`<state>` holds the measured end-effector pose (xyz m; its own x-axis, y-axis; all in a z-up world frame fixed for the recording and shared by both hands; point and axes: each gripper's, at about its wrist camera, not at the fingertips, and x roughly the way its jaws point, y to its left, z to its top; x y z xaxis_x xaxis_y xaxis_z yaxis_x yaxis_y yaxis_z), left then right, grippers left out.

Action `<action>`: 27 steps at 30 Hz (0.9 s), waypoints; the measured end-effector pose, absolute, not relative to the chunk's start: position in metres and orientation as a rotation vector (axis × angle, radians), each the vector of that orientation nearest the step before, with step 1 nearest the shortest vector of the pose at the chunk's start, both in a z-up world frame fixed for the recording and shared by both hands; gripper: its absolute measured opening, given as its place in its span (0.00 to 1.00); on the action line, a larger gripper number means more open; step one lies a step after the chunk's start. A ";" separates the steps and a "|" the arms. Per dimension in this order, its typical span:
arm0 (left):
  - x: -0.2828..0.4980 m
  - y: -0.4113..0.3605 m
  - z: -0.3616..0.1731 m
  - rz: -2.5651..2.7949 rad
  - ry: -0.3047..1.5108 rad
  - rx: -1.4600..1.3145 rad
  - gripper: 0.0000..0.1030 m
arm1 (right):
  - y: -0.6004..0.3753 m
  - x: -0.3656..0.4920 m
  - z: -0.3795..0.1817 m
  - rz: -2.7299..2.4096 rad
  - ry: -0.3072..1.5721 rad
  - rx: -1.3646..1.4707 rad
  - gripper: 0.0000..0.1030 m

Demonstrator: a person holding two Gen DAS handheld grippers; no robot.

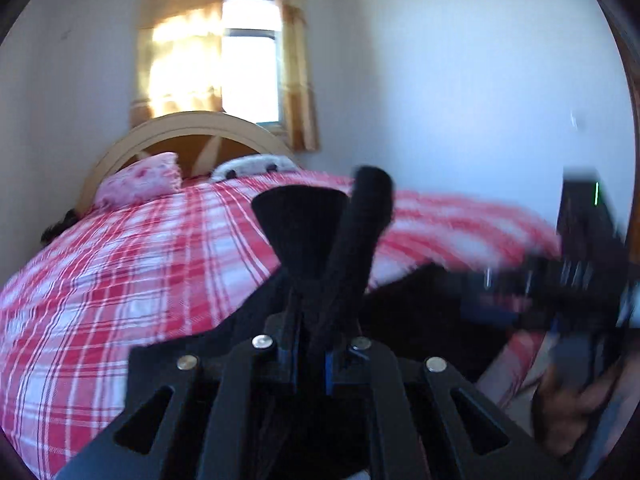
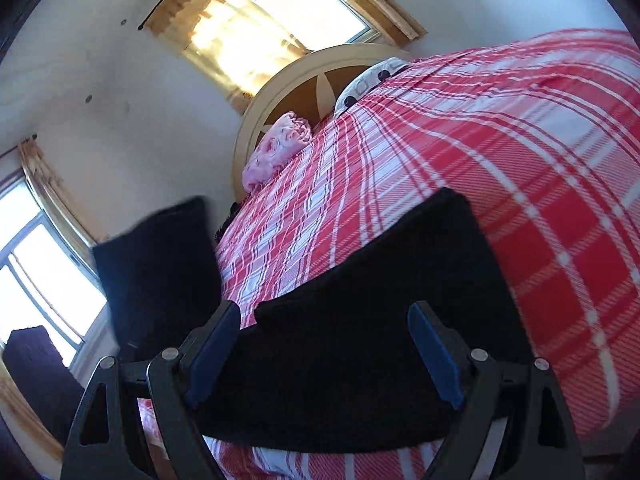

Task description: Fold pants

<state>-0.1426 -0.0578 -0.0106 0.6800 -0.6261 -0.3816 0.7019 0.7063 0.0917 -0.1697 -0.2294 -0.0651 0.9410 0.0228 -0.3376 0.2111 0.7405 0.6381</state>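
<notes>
Fold in progress. My left gripper (image 1: 308, 288) has its fingers closed on a bunched ridge of the black, soft-knit pants (image 2: 360, 320), which stand up between the tips and trail away toward 4 o'clock in the left wrist view. My right gripper (image 2: 328, 344) has its blue-padded fingers (image 2: 434, 356) spread wide, holding nothing; the folded black panel lies flat directly ahead at 12 o'clock, passing between and under the tips, though contact cannot be judged. The panel's long axis runs from 8 to 2 o'clock across the right wrist view. The left is the engaged hand, the right the nearer to the flat panel. The pants rest on the red-and-white plaid bedspread (image 2: 520, 168), near the bed's edge at 6 o'clock; open bedspread extends toward the arched cream headboard (image 1: 188, 128) at 12 o'clock, giving room to lay the fold forward.
</notes>
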 end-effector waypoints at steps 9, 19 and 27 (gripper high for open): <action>-0.175 -0.089 -0.071 -0.658 0.209 0.693 0.10 | -0.256 -0.185 -0.085 -0.003 0.316 0.905 0.85; -0.185 -0.086 -0.071 -0.650 0.176 0.731 0.10 | -0.251 -0.130 -0.061 0.051 0.404 0.748 0.84; -0.184 -0.086 -0.071 -0.676 0.193 0.699 0.10 | -0.234 -0.100 -0.069 0.143 0.515 0.652 0.57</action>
